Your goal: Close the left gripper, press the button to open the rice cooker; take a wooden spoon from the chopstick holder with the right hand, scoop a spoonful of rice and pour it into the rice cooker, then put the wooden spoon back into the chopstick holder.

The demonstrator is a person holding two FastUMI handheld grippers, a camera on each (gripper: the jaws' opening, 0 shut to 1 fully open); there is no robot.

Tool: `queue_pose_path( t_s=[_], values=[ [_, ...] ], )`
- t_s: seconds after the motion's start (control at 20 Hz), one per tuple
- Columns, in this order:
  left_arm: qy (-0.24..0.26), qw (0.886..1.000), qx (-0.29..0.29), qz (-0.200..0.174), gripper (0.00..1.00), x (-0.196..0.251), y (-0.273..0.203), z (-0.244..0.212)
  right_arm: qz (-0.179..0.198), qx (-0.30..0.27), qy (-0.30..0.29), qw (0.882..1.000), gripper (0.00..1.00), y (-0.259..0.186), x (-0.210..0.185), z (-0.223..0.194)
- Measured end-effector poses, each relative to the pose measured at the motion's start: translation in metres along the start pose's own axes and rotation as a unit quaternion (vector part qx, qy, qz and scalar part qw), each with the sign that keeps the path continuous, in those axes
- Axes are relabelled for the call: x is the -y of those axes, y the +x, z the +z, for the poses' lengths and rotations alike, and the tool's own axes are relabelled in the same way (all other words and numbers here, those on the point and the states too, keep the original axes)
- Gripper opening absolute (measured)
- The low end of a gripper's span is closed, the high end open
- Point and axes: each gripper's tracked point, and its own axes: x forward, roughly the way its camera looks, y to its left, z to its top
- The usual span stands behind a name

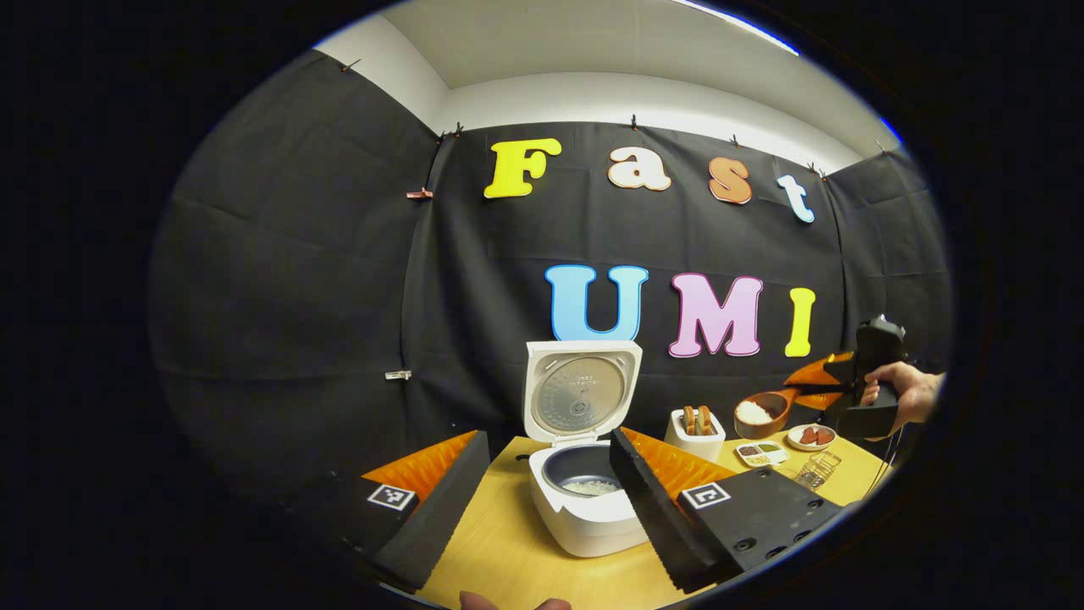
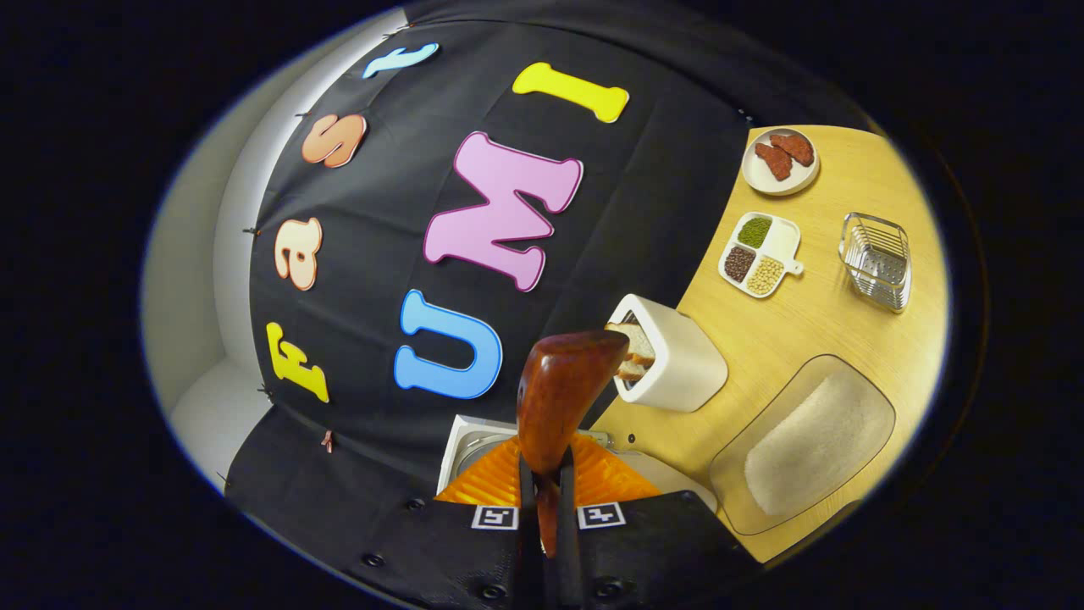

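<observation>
Rice (image 1: 753, 412) heaps the wooden spoon (image 1: 766, 412) clamped in the right gripper (image 2: 546, 500); left gripper (image 1: 542, 500) gapes; tilting early would likely spill before the rice cooker (image 1: 584, 500).

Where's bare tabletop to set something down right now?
Free: the near left table in front of the rice cooker, and the strip between the clear rice container and the wire rack. Crowded: the back row, with holder, sectioned dish and plate close together.
</observation>
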Motion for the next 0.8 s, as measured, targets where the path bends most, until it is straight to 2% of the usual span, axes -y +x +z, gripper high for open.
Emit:
queue_pose_path(
  t_s=[0.3,0.55,0.8],
  values=[
    [-0.001,1.000,-0.008,-0.001,0.98,-0.005,0.008,-0.007,0.011,-0.020,-0.002,1.000,0.11,0.054,-0.035,-0.049],
    [0.000,1.000,-0.021,-0.005,0.98,-0.018,0.023,-0.018,-0.002,-0.033,-0.080,0.996,0.11,0.103,-0.044,-0.091],
    [-0.008,0.999,-0.030,-0.007,0.98,-0.035,0.037,-0.024,-0.016,-0.025,-0.181,0.983,0.11,0.140,-0.034,-0.111]
  ],
)
